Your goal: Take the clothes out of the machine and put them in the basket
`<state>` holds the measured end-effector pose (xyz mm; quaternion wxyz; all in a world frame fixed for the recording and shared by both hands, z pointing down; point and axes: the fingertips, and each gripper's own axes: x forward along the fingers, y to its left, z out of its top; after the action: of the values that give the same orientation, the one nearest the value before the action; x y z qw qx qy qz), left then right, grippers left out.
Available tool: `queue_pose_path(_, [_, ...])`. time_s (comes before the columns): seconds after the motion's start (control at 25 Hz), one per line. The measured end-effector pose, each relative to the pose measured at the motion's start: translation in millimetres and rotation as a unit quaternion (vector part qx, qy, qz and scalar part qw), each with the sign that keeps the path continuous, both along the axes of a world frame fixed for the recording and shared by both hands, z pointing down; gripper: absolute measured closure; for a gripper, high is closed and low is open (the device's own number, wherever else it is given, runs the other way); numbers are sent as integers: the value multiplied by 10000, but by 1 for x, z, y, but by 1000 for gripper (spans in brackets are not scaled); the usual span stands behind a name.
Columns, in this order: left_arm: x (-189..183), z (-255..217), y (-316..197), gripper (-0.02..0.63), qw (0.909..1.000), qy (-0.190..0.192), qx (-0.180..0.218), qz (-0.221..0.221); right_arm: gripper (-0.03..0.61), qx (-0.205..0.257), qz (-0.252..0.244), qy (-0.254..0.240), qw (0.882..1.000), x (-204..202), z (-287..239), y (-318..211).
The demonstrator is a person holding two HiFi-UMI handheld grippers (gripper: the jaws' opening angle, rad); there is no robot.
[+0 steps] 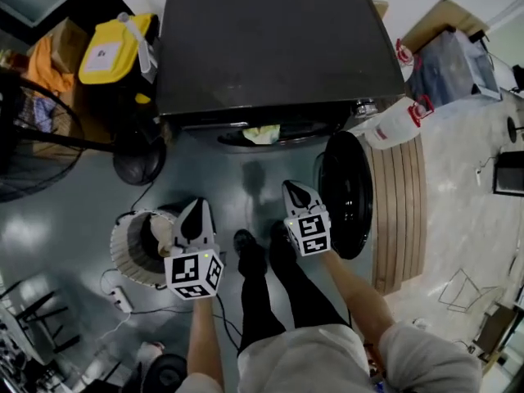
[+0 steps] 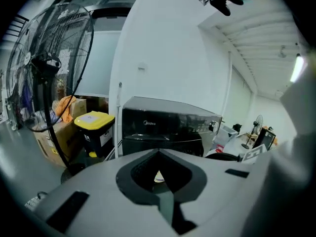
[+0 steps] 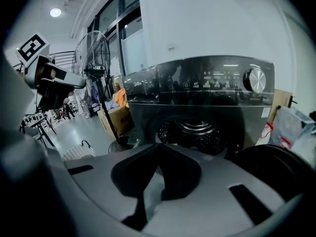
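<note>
The dark front-loading washing machine (image 1: 270,47) stands ahead with its round door (image 1: 348,195) swung open to the right. Pale clothes (image 1: 262,133) show in the drum mouth. A white woven basket (image 1: 131,248) sits on the floor at the lower left. My left gripper (image 1: 196,205) hovers beside the basket's right rim, jaws together and empty. My right gripper (image 1: 293,188) is in front of the open door, also shut and empty. In the left gripper view the machine (image 2: 163,127) lies beyond the closed tips (image 2: 158,153). The right gripper view looks over its tips (image 3: 159,146) at the drum (image 3: 197,132).
A yellow-lidded bin (image 1: 115,51) and a standing fan (image 1: 33,133) with its round base (image 1: 139,162) stand left of the machine. A white jug (image 1: 393,121) and a slatted wooden board (image 1: 397,211) are at the right. A power strip (image 1: 121,300) lies near the basket.
</note>
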<state>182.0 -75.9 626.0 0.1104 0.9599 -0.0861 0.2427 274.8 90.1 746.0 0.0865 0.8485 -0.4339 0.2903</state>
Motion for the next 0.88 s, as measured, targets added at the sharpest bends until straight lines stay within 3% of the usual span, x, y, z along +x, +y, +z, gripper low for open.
queue_pose_path(0.32, [26, 105, -3, 595, 9993, -82, -236, 269, 555, -177, 397, -92, 9990, 16, 97, 7])
queue_pose_path(0.88, [43, 236, -15, 595, 9979, 33, -234, 604, 554, -85, 636, 125, 9979, 47, 217, -22])
